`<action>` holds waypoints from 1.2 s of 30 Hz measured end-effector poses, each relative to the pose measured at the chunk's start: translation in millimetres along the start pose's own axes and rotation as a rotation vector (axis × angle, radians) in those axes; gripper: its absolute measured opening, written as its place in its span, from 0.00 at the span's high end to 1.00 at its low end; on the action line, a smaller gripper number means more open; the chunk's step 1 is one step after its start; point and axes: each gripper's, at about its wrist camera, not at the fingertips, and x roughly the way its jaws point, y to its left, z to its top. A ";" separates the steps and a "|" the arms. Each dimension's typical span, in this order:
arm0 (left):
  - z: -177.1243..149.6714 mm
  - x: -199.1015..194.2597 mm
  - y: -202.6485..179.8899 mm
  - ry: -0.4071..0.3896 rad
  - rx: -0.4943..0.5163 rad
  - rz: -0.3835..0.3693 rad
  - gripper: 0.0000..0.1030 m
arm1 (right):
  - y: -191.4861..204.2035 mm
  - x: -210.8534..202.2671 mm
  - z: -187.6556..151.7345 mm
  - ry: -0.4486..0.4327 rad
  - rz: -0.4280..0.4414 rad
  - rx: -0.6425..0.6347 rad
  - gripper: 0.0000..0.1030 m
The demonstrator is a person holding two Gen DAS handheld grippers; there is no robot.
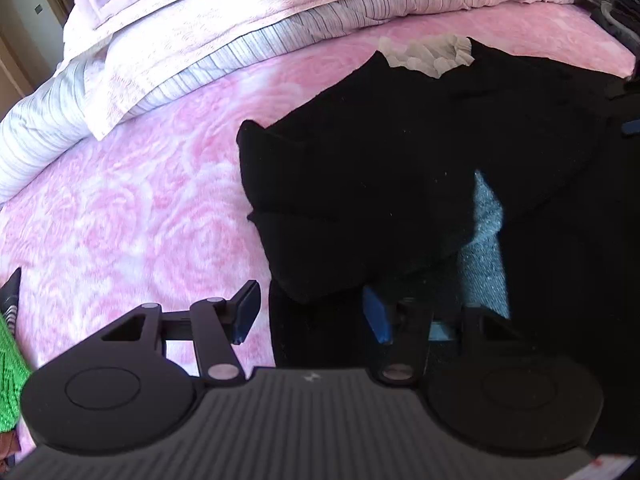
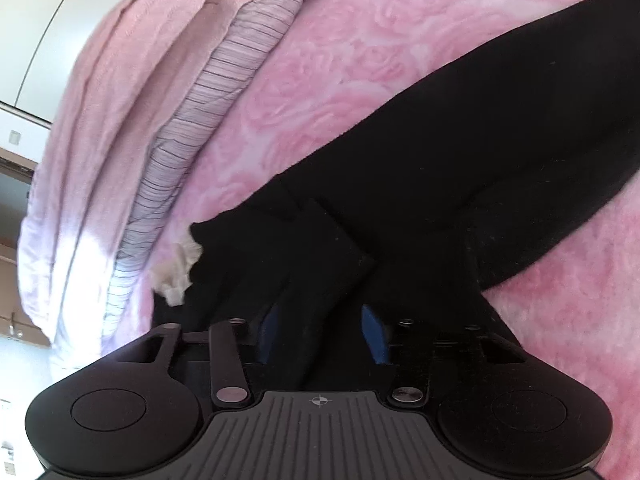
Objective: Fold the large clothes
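A large black garment point(image 1: 400, 152) lies partly folded on the pink rose-patterned bed cover point(image 1: 132, 200), with cream fuzzy lining point(image 1: 428, 54) showing at its far end. My left gripper point(image 1: 311, 315) is open at the garment's near edge, and black cloth lies between its blue pads point(image 1: 246, 316). In the right wrist view the same garment point(image 2: 480, 152) runs diagonally, its cream lining point(image 2: 176, 276) at the left. My right gripper point(image 2: 322, 332) is open with a ridge of black cloth between its fingers. Cloth half hides the left pad point(image 2: 270, 332).
Folded pink and striped bedding point(image 1: 208, 40) is piled along the far side of the bed and appears in the right wrist view point(image 2: 132, 140) too. A blue-grey textured patch point(image 1: 486, 240) shows beside the garment. Something green point(image 1: 10, 372) sits at the lower left edge.
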 end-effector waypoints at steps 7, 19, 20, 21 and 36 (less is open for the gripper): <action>2.0 6.7 -6.5 -0.021 0.078 0.002 0.48 | 47.7 -36.4 -11.9 -0.200 -0.014 -0.297 1.00; 6.2 8.6 11.6 -0.005 -0.035 -0.055 0.88 | 5.9 -29.3 -10.4 -0.091 -0.125 -0.227 0.83; 4.0 8.0 19.6 0.003 -0.090 -0.072 0.89 | 4.0 -31.9 -11.1 -0.088 -0.112 -0.214 0.76; 0.7 8.3 28.9 0.013 -0.159 -0.094 0.89 | 1.3 -31.0 -12.0 -0.068 -0.121 -0.205 0.74; -16.2 -2.5 77.9 0.129 -0.550 -0.143 0.81 | -219.0 -183.0 81.8 -0.416 -0.274 0.392 0.64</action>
